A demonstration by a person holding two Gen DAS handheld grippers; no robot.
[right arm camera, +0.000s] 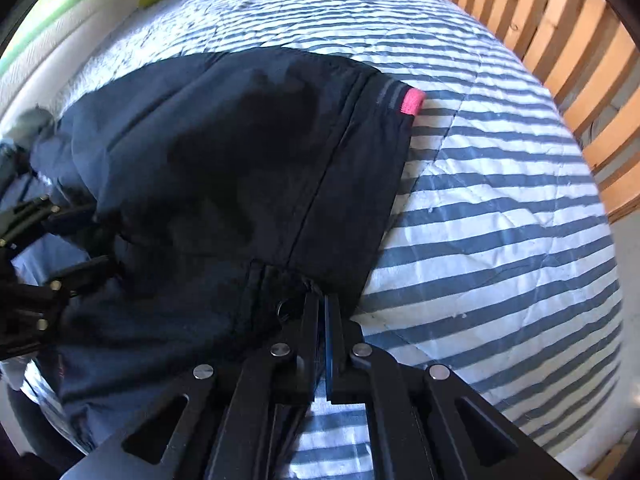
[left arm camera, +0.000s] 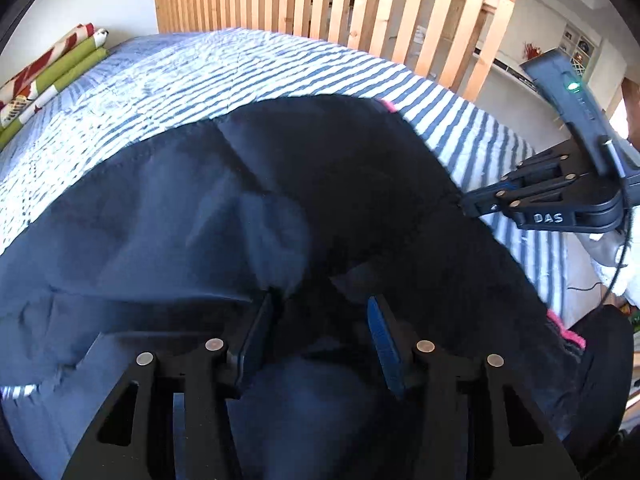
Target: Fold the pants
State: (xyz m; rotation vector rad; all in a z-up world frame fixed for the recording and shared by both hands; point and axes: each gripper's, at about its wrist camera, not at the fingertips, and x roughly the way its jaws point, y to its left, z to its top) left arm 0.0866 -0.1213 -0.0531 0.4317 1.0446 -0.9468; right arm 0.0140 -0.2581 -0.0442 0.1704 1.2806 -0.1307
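Note:
Dark navy pants [left arm camera: 248, 208] lie spread on a bed, with a pink tab [right arm camera: 414, 101] at one corner. My left gripper [left arm camera: 320, 303] hovers low over the cloth with its jaws apart. Fabric lies under and between the fingers, but the pads do not press on it. In the right wrist view the left gripper [right arm camera: 80, 237] reaches in at the pants' left edge. My right gripper [right arm camera: 323, 300] is shut on the pants' [right arm camera: 224, 168] near edge, beside a seam and a small metal ring. From the left wrist camera the right gripper [left arm camera: 470, 203] is seen pinching the pants' right edge.
A blue-and-white striped quilt [right arm camera: 480, 208] covers the bed under the pants. A wooden slat railing [left arm camera: 360, 4] runs along the far side. Folded green and red patterned cloth [left arm camera: 48, 76] sits at the quilt's far left corner. A white sleeve [left arm camera: 628, 264] shows behind the right gripper.

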